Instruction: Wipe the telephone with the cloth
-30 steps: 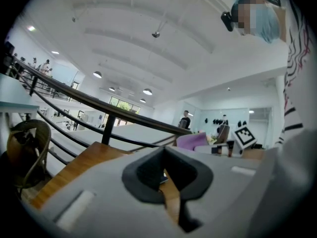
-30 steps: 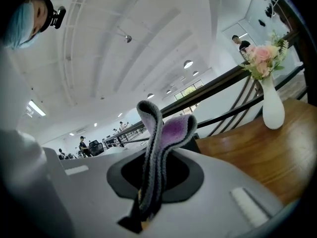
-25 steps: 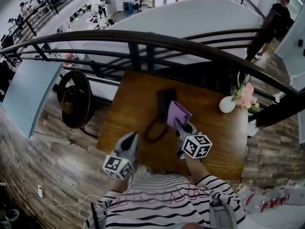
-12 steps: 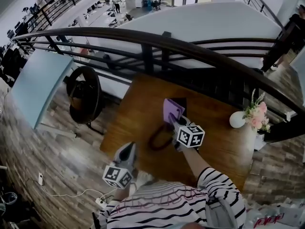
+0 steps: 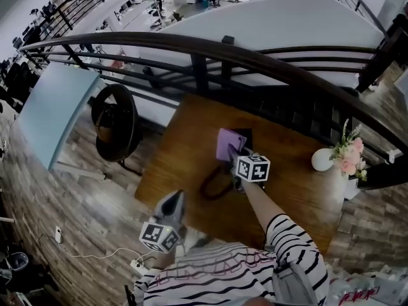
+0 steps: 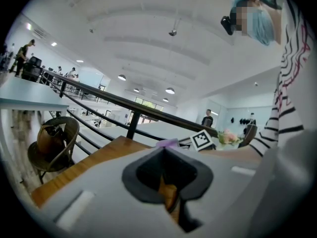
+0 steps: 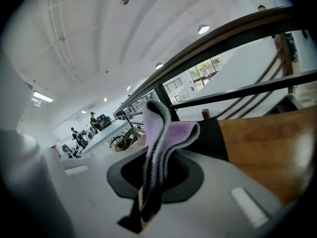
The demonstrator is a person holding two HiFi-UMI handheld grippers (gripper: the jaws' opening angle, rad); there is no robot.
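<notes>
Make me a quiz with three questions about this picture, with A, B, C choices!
1. Where is the vase?
A. On the floor
B. Near the right edge of the table
C. On the chair

2. What colour is the cloth?
A. Green
B. Yellow
C. Purple

3. What is the right gripper doing?
A. It is shut on the cloth
B. It is open and empty
C. It is holding the flowers

Answers:
1. B, because the head view shows the white vase standing on the wood at the table's right side.
2. C, because the cloth looks purple in both the head view and the right gripper view.
3. A, because the right gripper view shows the cloth pinched between the jaws and sticking up out of them.
</notes>
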